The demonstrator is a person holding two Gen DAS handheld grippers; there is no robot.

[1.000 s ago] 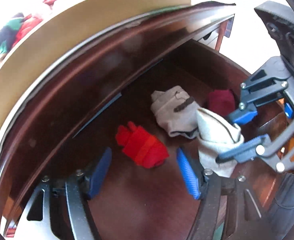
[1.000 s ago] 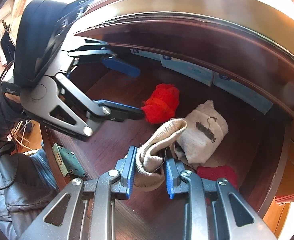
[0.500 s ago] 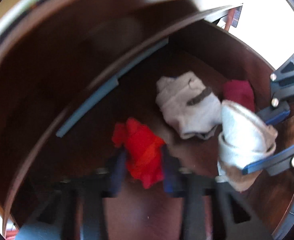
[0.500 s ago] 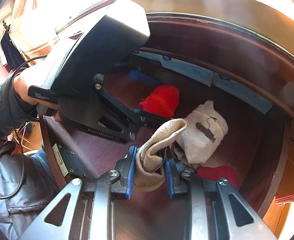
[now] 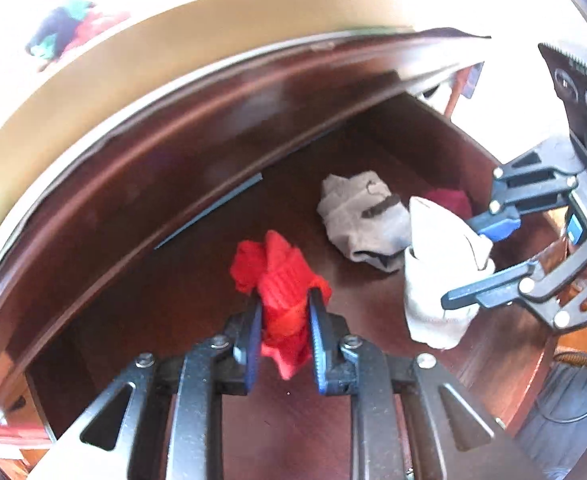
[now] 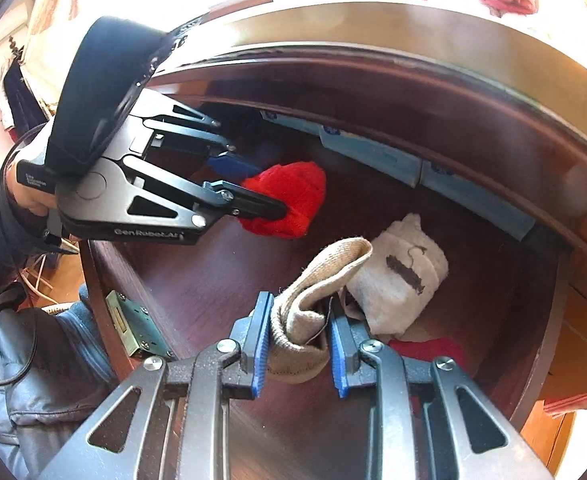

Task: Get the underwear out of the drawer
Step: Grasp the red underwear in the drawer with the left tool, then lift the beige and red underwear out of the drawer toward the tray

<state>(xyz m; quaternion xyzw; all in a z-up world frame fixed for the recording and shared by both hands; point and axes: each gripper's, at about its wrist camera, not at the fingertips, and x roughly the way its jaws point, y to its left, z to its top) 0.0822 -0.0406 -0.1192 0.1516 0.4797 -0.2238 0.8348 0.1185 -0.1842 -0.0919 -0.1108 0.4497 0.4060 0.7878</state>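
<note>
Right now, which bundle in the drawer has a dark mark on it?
The pale grey bundle lying loose on the drawer floor, held by neither gripper; the red and beige bundles are plain.

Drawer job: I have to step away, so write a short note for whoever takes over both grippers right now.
Left gripper: jaws closing on the red bundle, pads already pressing it, low inside the drawer.
Right gripper: shut on the beige bundle, also inside the drawer.
Lying on the drawer floor: a grey-white bundle and a dark red piece beside it.
Done: both picks gripped.
Left: lift both bundles out, then probably fetch the other two.
</note>
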